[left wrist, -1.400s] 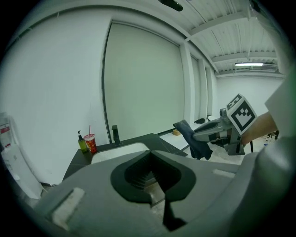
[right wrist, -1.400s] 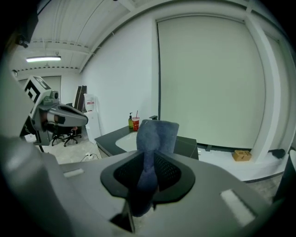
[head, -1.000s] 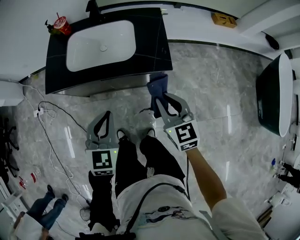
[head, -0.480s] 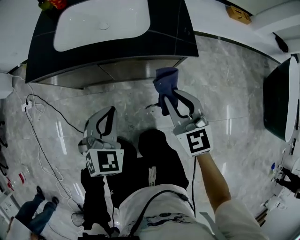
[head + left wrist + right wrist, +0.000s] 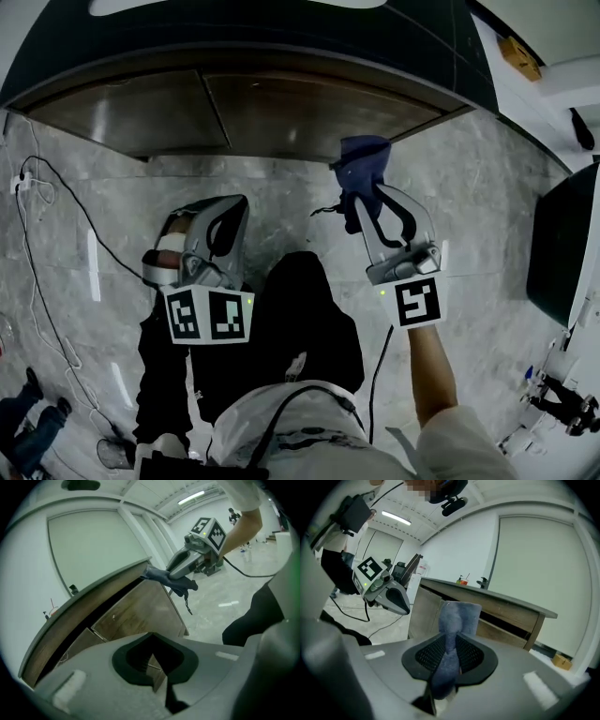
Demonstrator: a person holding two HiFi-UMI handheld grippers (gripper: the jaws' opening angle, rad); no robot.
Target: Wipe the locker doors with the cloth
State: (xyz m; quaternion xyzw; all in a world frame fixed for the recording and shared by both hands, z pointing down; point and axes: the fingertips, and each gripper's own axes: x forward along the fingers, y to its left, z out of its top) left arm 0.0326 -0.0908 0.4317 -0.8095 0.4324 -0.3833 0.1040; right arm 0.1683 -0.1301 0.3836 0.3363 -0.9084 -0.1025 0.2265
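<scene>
You are pinching the cloth [image 5: 364,159] in the right tool [image 5: 367,199], its free end pointing forward at the locker doors [image 5: 309,111], near but seemingly not touching. The left tool [image 5: 232,208] is sitting pressed together, empty, farther back.

Blue fabric cloth [image 5: 361,159] sits between the jaws of my right gripper [image 5: 368,199], just before the brown wooden locker doors [image 5: 281,117] under the dark slab countertop [image 5: 422,37]. My left gripper [image 5: 225,211] is to its left, farther from the doors. Thin black cable [image 5: 56,202] lies on the grey marble floor [image 5: 487,187] at far left.
</scene>
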